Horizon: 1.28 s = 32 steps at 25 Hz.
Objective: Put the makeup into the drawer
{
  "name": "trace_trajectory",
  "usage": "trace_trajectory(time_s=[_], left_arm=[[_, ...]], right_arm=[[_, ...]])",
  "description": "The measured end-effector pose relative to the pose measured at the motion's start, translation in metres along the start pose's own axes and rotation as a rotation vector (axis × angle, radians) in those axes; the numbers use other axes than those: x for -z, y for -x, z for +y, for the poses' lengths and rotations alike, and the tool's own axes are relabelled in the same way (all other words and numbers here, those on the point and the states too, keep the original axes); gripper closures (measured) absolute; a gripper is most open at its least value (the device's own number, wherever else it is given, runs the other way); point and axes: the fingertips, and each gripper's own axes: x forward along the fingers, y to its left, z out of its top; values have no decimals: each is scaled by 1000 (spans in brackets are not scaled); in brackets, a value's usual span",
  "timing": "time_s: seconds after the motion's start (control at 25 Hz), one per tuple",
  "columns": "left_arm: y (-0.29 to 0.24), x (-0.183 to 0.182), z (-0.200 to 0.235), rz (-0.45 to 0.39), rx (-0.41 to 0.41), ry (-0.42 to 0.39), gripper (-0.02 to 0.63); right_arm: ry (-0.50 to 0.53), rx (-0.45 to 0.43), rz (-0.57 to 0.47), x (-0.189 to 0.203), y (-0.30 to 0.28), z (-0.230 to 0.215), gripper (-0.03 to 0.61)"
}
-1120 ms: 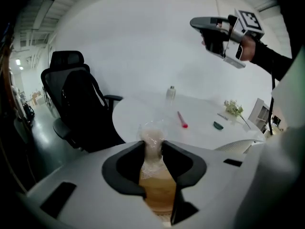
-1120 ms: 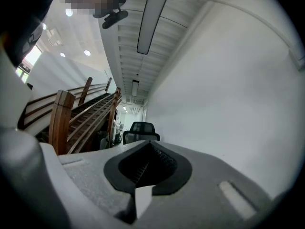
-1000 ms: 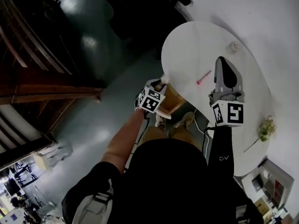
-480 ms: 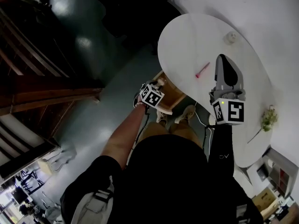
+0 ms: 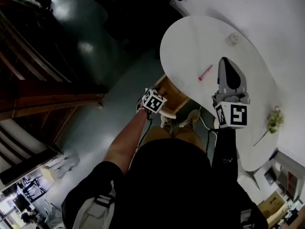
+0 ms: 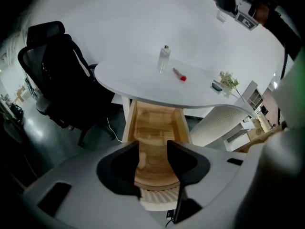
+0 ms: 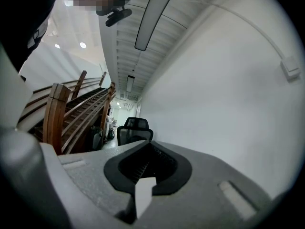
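Wooden drawer (image 6: 155, 128) open — makeup (image 6: 179, 74) on table (image 6: 138, 78).

The light wooden drawer (image 6: 155, 128) stands pulled open below the edge of the white table (image 6: 133, 78). On the tabletop a slim pink makeup stick (image 6: 179, 74) lies flat. Just beside it a small clear bottle (image 6: 164, 58) stands upright.

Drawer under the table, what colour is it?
The drawer is light brown wood; left gripper view shows it best.
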Motion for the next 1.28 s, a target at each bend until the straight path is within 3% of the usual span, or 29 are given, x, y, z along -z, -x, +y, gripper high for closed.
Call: trace_trajectory(time_s=[0.16, 0.28, 0.6, 0.72, 0.88, 1.0, 1.28], left_arm=[[27, -31, -4, -95, 5, -38, 430], [62, -75, -4, -211, -9, -78, 430], [198, -206, -5, -605, -158, -225, 430], [255, -243, -10, -768, -246, -264, 430], [322, -276, -24, -982, -296, -304, 430], [332, -281, -31, -1016, -290, -319, 430], [316, -297, -57, -998, -220, -337, 430]], right_arm=[[4, 16, -2, -2, 6, -4, 574], [15, 31, -7, -6, 9, -10, 574], [45, 62, -55, -29, 19, -20, 574], [64, 75, -89, -43, 23, -24, 574], [77, 93, -159, -65, 31, -27, 574], [86, 90, -153, -64, 33, -25, 574], [97, 112, -149, -65, 48, -35, 574]])
